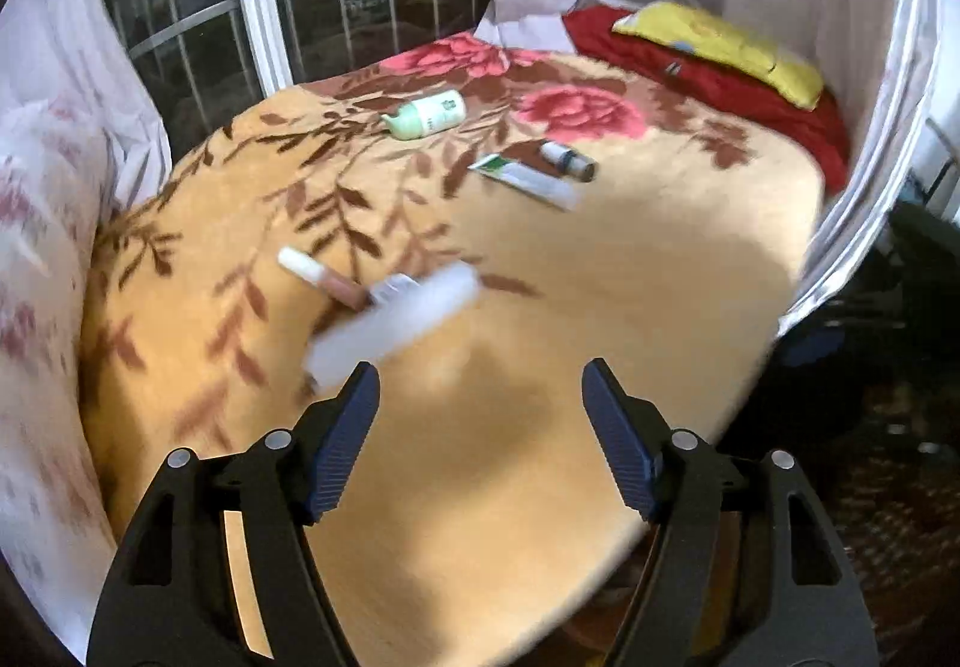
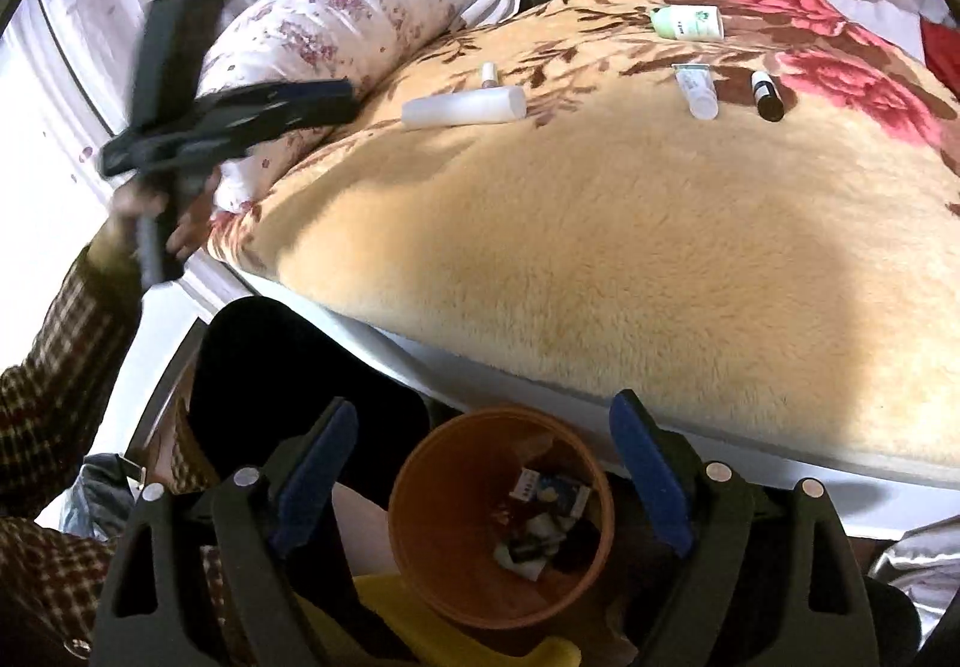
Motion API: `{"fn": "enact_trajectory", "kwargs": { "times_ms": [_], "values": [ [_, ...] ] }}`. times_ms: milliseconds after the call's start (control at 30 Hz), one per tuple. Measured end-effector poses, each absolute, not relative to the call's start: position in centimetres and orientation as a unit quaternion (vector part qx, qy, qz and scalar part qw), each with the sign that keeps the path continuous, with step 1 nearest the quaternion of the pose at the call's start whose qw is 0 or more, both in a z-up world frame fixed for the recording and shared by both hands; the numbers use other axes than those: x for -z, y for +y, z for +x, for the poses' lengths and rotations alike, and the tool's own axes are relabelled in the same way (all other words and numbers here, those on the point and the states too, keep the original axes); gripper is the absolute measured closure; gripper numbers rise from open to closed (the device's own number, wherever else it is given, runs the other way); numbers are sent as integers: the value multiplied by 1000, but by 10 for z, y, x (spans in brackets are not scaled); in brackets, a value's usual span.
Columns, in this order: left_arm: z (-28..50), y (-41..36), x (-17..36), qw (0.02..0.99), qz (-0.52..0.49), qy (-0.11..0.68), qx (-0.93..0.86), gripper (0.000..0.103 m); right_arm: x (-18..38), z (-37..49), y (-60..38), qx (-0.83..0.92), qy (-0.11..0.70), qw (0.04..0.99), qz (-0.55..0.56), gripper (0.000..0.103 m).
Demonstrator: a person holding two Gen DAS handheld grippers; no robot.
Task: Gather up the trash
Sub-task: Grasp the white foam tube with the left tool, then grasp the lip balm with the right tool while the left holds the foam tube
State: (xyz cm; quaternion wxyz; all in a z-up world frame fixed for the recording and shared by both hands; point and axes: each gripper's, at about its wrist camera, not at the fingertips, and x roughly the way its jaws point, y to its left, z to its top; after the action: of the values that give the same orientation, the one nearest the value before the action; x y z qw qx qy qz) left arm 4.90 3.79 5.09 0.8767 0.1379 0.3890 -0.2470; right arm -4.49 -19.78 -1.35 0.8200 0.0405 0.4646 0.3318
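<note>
My left fingers (image 1: 480, 397) gape wide near the white bottle (image 1: 393, 328); the right fingers (image 2: 480, 463) hang wide over the bin (image 2: 420, 577). On this soft blanket (image 2: 600, 247) the bottle could roll away if I nudge it.

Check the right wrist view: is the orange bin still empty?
No, the orange bin under the right gripper already holds several small boxes and wrappers at its bottom.
</note>
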Motion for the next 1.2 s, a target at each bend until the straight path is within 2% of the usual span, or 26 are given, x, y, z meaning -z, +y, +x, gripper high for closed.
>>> {"fn": "enact_trajectory", "kwargs": {
  "times_ms": [233,467,600,733,833,1000,1200],
  "values": [
    [105,37,-25,865,209,387,241,34,19,-38,-201,-320,477,817,50,18],
    [135,34,-1,841,210,429,254,34,23,-27,-208,-307,487,815,64,18],
    [137,34,8,834,169,454,264,35,23,-23,-208,-309,487,814,69,18],
    [137,43,10,845,118,463,239,47,20,-21,-208,-310,481,817,69,18],
    [133,55,6,859,58,457,222,50,15,-20,-208,-307,472,824,66,18],
    [118,51,5,875,68,446,175,61,5,-19,-205,-310,458,831,61,18],
    [98,58,-14,894,5,424,142,65,-11,-10,-199,-313,435,843,49,18]
  ]
}}
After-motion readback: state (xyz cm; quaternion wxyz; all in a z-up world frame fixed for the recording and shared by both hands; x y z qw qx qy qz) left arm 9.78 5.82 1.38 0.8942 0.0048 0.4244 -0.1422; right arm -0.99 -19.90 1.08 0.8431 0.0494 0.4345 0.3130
